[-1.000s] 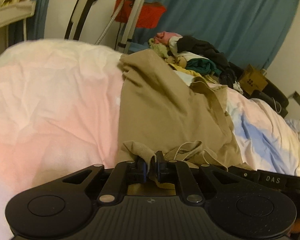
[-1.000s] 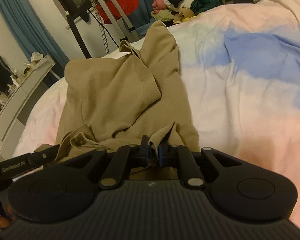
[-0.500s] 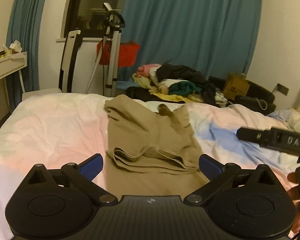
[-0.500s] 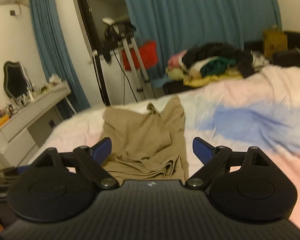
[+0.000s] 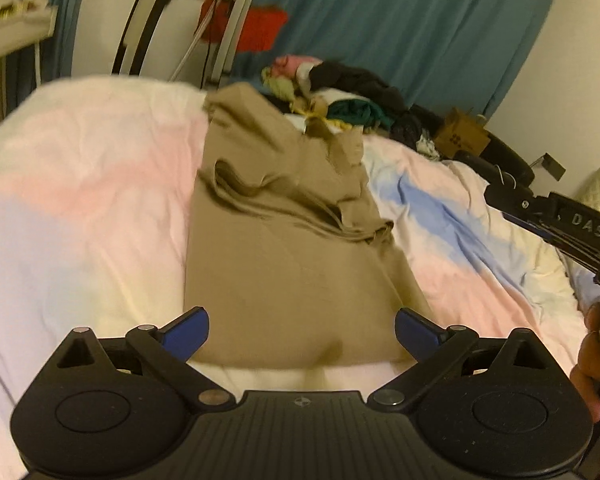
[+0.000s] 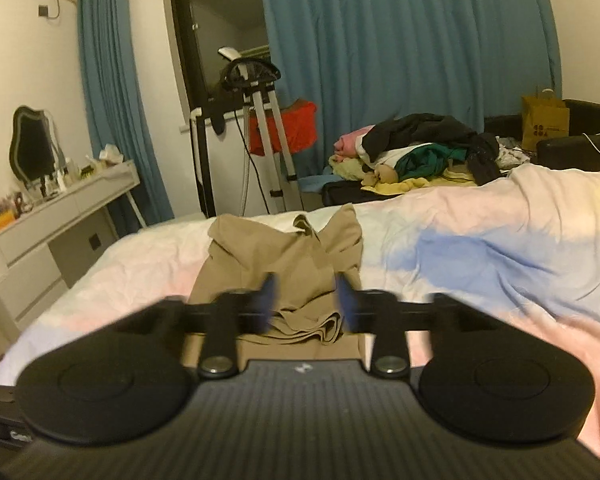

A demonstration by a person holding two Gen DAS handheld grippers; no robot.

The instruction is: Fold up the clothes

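The left gripper (image 5: 302, 330) is spread wide and holds nothing; the tan garment (image 5: 292, 240) lies flat on the bed (image 5: 80, 200) directly ahead of its blue fingertips (image 5: 188, 330), its near hem between them, with a folded-over bunch further ahead. To its right, a hand (image 5: 594, 356) holds the other tool, lettered "DAS". The right gripper (image 6: 305, 302) is motion-blurred, its fingers part-way apart and empty, the garment ahead. Far beyond it sits a clothes pile (image 6: 416, 152).
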